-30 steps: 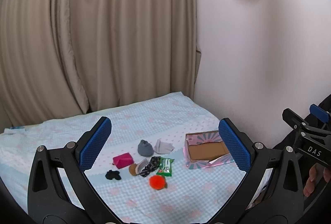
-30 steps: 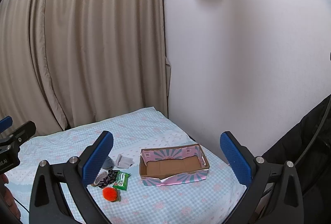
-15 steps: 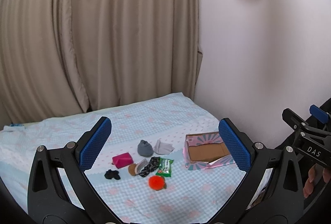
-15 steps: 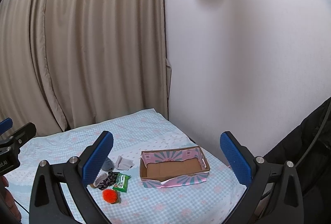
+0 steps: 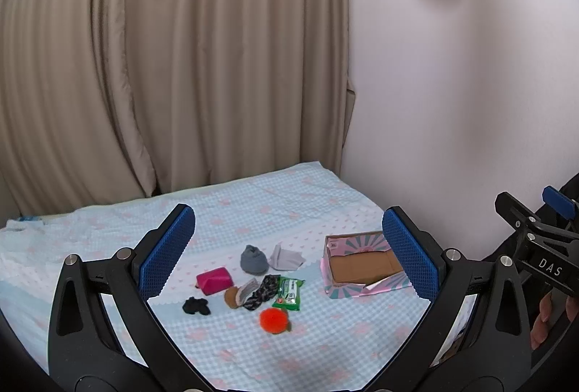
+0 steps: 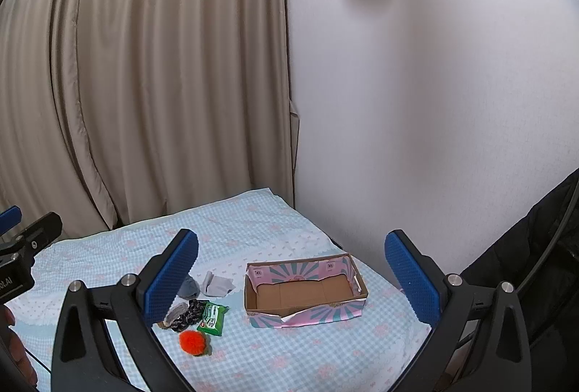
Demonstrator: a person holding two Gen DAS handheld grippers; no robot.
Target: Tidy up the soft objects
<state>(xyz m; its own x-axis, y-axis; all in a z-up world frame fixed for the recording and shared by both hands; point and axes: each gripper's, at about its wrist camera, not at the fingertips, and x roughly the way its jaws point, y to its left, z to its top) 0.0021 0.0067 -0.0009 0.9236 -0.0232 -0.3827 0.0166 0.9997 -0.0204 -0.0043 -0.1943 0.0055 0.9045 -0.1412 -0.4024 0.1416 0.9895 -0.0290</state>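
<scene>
Small soft things lie in a cluster on the bed: an orange pom-pom (image 5: pixel 274 320) (image 6: pixel 193 342), a green packet (image 5: pixel 288 293) (image 6: pixel 213 317), a dark patterned scrunchie (image 5: pixel 263 290), a pink pouch (image 5: pixel 214 280), a black piece (image 5: pixel 195 306), a grey rolled sock (image 5: pixel 253 260) and a pale grey cloth (image 5: pixel 286 257) (image 6: pixel 217 284). An open pink-patterned cardboard box (image 5: pixel 362 265) (image 6: pixel 305 290) stands to their right. My left gripper (image 5: pixel 289 261) and right gripper (image 6: pixel 291 278) are both open and empty, held well above the bed.
The bed has a light blue checked sheet (image 5: pixel 253 211). Beige curtains (image 5: pixel 163 66) hang behind it and a white wall (image 6: pixel 416 102) runs along its right side. The other gripper shows at the right edge of the left wrist view (image 5: pixel 535 247). A dark garment (image 6: pixel 535 247) hangs at far right.
Both views have shifted slightly, so the bed and objects sit a little lower in the frame. Nothing on the bed has moved. Both grippers stay open.
</scene>
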